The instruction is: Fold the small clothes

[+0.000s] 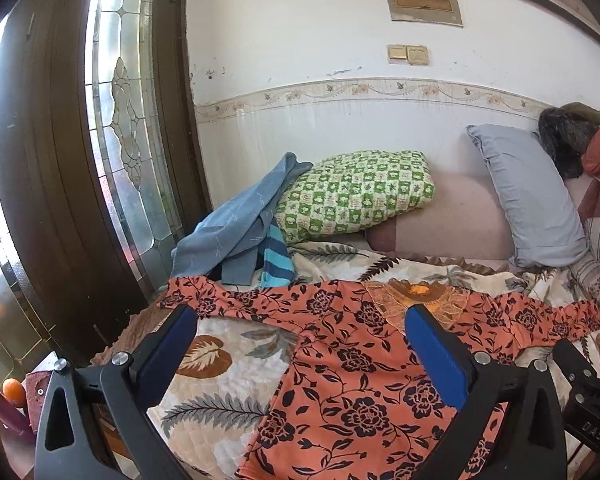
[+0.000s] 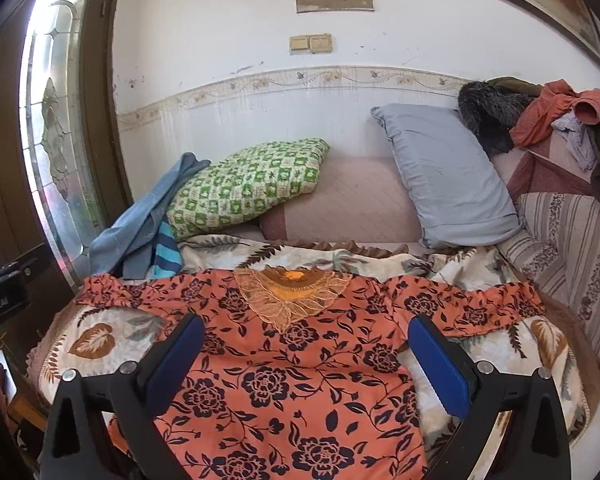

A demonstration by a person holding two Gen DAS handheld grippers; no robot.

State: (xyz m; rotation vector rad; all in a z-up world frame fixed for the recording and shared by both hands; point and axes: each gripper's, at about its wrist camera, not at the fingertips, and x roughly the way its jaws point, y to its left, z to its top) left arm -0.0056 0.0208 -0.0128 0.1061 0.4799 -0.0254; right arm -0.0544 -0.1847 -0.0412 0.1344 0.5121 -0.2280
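Observation:
An orange top with black flowers and a lace collar (image 1: 352, 368) (image 2: 296, 364) lies spread flat, sleeves out, on a leaf-print blanket (image 1: 220, 364) (image 2: 100, 340). My left gripper (image 1: 300, 332) is open and empty, held above the top's left half, with the left sleeve (image 1: 204, 296) just ahead. My right gripper (image 2: 306, 340) is open and empty above the top's middle, below the collar (image 2: 292, 292). The right sleeve (image 2: 480, 304) lies ahead to the right. The right gripper also shows at the right edge of the left wrist view (image 1: 588, 380).
A green checked pillow (image 2: 248, 184), a grey pillow (image 2: 448, 176), and blue clothes (image 2: 148, 220) lie at the back against the wall. A pile of clothes (image 2: 540, 116) sits at the far right. A wooden door with glass (image 1: 80, 160) stands at the left.

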